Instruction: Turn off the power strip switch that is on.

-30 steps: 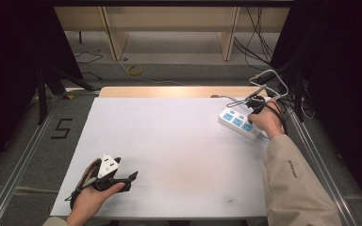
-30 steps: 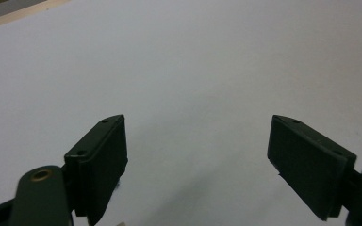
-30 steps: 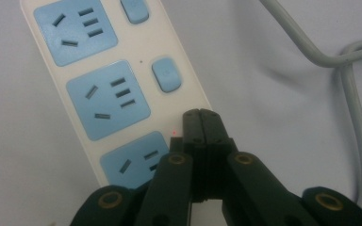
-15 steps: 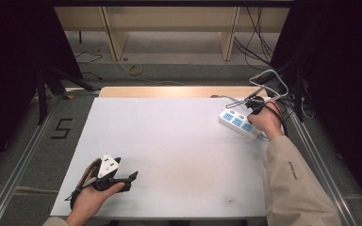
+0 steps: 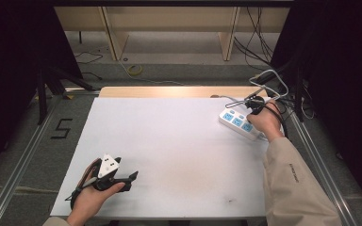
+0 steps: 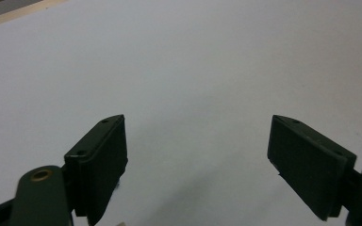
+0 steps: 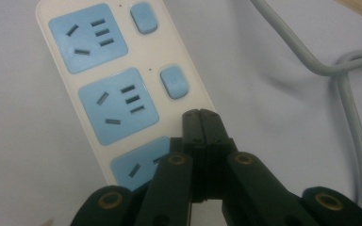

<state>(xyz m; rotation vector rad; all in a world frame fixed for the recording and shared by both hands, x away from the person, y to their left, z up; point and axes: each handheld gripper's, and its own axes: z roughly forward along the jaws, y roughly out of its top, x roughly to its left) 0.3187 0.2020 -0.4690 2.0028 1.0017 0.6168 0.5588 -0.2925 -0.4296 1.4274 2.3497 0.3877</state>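
With nothing shifted over the last second, the right gripper [image 7: 201, 117], fully closed on nothing, rests its tip over the power strip's [image 7: 103, 89] nearest switch, seemingly pressing it, while the left gripper [image 6: 195, 155] idles wide open and empty above the bench [image 5: 169, 141].

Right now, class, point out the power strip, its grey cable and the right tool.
power strip [image 7: 104, 106]: right gripper view, middle blue socket.
grey cable [image 7: 296, 49]: right gripper view, bend.
right tool [image 7: 201, 123]: right gripper view, shut tips.
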